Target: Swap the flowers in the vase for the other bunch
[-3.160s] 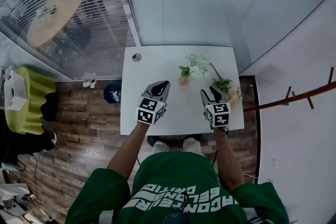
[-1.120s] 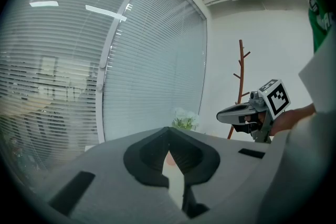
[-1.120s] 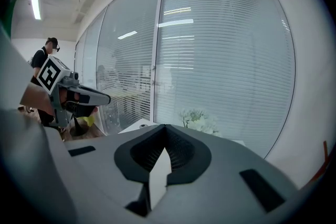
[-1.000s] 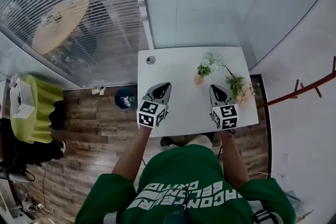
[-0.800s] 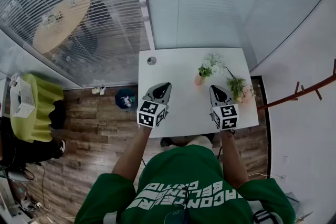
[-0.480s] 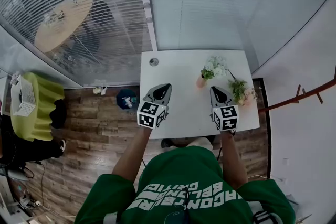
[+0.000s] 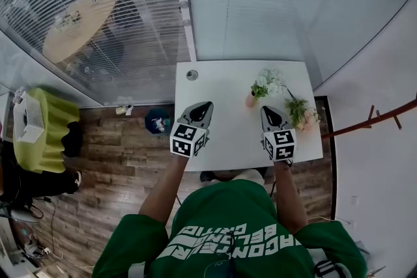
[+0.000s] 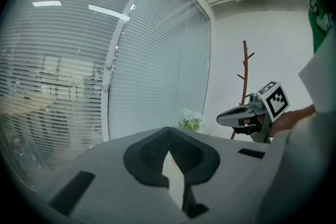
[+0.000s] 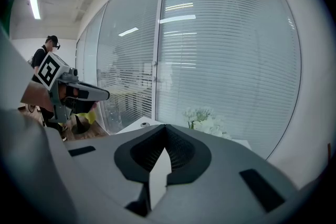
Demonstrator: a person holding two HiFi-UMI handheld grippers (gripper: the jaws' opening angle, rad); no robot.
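A small pinkish vase (image 7: 250, 100) stands on the far right part of the white table (image 7: 221, 140), holding white flowers (image 7: 267, 82). The other bunch (image 7: 300, 112), green with pink blooms, lies flat by the table's right edge. My left gripper (image 7: 201, 107) hovers shut and empty over the table's left half. My right gripper (image 7: 268, 112) is shut and empty just short of the vase, beside the lying bunch. The left gripper view shows the white flowers (image 8: 190, 119) ahead and the right gripper (image 8: 245, 115). The right gripper view shows the white flowers (image 9: 206, 119) close ahead.
A round cable port (image 7: 191, 75) sits at the table's far left corner. Glass walls with blinds (image 7: 247, 3) rise behind the table. A wooden coat rack (image 7: 374, 120) stands at the right, a blue object (image 7: 158, 122) lies on the floor at the left. A person (image 9: 43, 55) stands far off.
Both grippers stay shut and still over the table. Only the head view has drifted slightly, so the table sits a little further right in the picture.
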